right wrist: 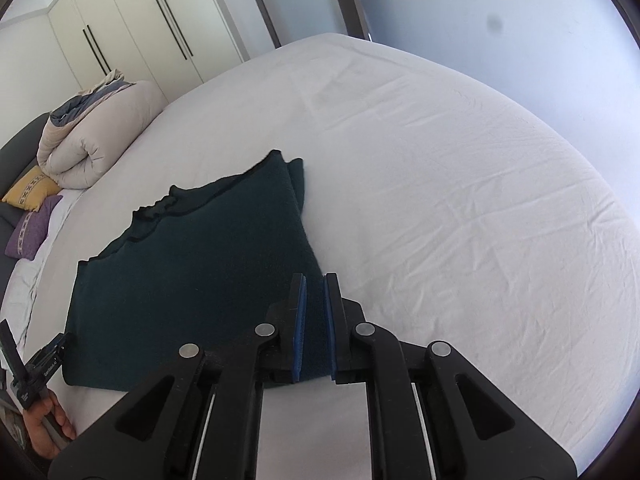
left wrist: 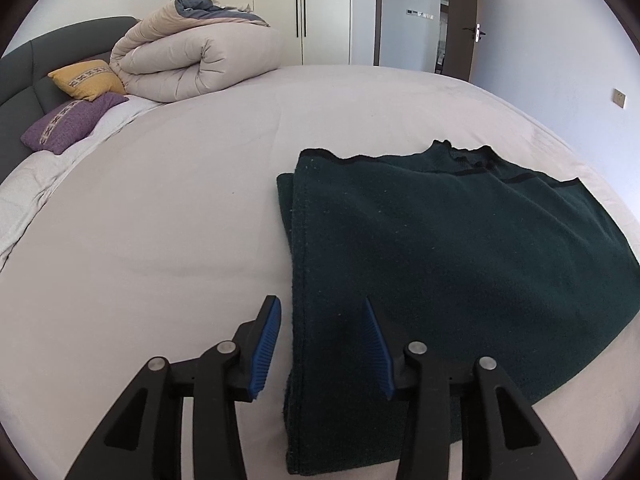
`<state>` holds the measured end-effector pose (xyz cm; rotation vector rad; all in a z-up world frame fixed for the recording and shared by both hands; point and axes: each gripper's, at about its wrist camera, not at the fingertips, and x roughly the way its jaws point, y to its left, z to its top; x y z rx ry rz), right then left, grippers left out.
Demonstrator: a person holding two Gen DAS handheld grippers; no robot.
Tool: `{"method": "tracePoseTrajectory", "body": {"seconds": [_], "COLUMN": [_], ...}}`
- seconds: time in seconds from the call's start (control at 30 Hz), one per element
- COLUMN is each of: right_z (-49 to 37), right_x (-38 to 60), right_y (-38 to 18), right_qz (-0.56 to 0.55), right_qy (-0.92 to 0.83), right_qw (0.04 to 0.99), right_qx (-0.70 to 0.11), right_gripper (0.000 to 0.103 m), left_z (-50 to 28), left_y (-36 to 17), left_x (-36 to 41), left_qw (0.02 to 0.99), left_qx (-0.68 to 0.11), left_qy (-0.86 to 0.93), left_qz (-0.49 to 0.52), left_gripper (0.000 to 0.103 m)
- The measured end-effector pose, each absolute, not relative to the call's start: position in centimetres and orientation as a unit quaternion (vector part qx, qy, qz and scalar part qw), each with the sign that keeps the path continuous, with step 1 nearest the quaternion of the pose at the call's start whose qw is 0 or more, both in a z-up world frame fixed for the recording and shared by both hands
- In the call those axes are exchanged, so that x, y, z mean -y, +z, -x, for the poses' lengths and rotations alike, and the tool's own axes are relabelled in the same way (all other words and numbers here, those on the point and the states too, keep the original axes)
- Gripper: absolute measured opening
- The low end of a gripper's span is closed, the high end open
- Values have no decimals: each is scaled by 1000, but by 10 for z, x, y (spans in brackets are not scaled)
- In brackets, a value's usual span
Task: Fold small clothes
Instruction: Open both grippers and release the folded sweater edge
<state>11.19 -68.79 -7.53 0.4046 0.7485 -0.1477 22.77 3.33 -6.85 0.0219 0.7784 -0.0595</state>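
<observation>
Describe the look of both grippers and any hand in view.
The left gripper and the right gripper are matte black, with angular linkage arms carrying triangular cutouts, round silver pivot pins, and flat fingers faced with ribbed blue pads. A bare hand grips the left tool, which bears small white lettering.

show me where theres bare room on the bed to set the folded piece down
Bare sheet right of the dark green garment, toward the wall; more between garment and pillows. Crowded by the rolled duvet.
</observation>
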Motion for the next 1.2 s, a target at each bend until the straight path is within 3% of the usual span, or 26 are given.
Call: {"method": "tracePoseTrajectory", "body": {"seconds": [0.07,0.13,0.17,0.2,0.23,0.37,0.53,0.63,0.7,0.83,1.2], "right_z": [-124,-139,-148,-156,-163,-173,-181,-183,-179,-173,-144], "right_x": [673,655,647,639,632,635,668,668,667,677,685], "right_y": [-68,-63,-63,-63,-62,-57,-77,-98,-106,-113,-125], "right_qz": [-187,-182,-183,-182,-178,-189,-180,-162,-148,-179,-191], "right_qy": [-50,-24,-10,-1,-1,-36,-109,-94,-96,-102,-117], "right_qw": [915,917,916,915,916,921,903,891,891,887,882], "right_qx": [-355,-353,-356,-360,-359,-339,-375,-413,-418,-413,-414], "right_gripper": [9,17,31,52,60,62,62,59,36,7,4], "left_z": [-225,-224,-224,-225,-226,-236,-242,-239,-238,-238,-239], "left_y": [-64,-63,-66,-69,-73,-84,-91,-91,-91,-91,-91], "left_x": [-29,-20,-17,-15,-15,-20,-28,-24,-22,-24,-23], "left_qw": [930,930,928,926,924,912,902,902,903,902,901], "left_qx": [-366,-362,-366,-371,-376,-407,-428,-427,-426,-428,-429], "left_qy": [-48,-55,-57,-55,-54,-51,-60,-58,-59,-61,-61], "left_qz": [-7,-27,-36,-40,-40,-25,6,-6,-10,-6,-14], "left_gripper": [57,68,68,68,68,69,68,63,59,57,54]}}
